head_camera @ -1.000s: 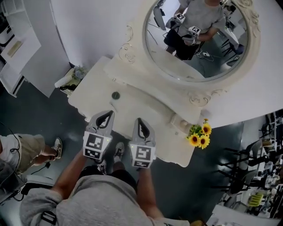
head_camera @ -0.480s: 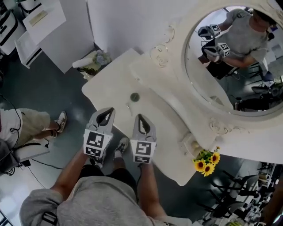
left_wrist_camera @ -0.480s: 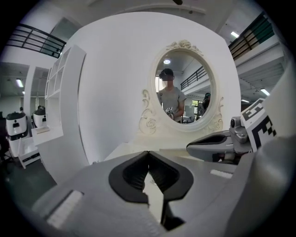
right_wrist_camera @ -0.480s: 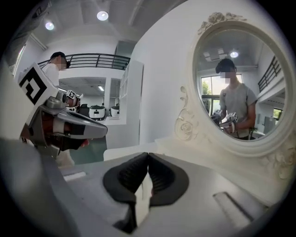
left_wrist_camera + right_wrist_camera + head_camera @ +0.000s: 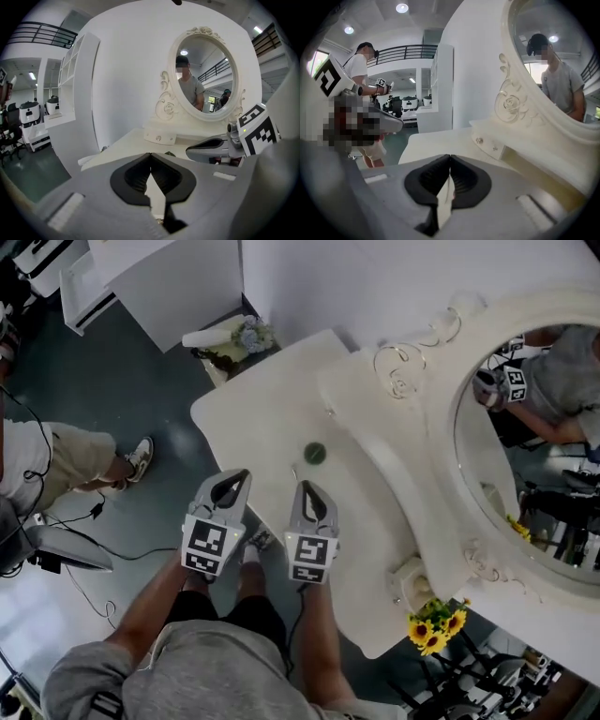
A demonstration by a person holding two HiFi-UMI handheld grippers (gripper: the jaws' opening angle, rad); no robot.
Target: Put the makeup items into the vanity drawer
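A small round dark green makeup item (image 5: 315, 454) lies on the cream vanity top (image 5: 262, 418), with a thin pale stick-like item (image 5: 293, 472) beside it. The green item shows as a dark speck (image 5: 169, 153) in the left gripper view. A small drawer front with a knob (image 5: 159, 137) sits under the oval mirror (image 5: 534, 456), and its knobs (image 5: 478, 139) appear in the right gripper view too. My left gripper (image 5: 232, 482) and right gripper (image 5: 307, 491) hover side by side over the table's near edge, short of the items. Both are shut and hold nothing.
Sunflowers (image 5: 433, 624) and a small cream box (image 5: 410, 582) stand at the table's right end. A pale bouquet (image 5: 234, 338) lies beyond the far left corner. A person's leg and shoe (image 5: 141, 457) and cables are on the floor at left, and white shelving (image 5: 103, 277) stands behind.
The head view has swung, so the vanity and mirror have slid to the right of the picture. Both grippers stay shut, side by side, over the near edge.
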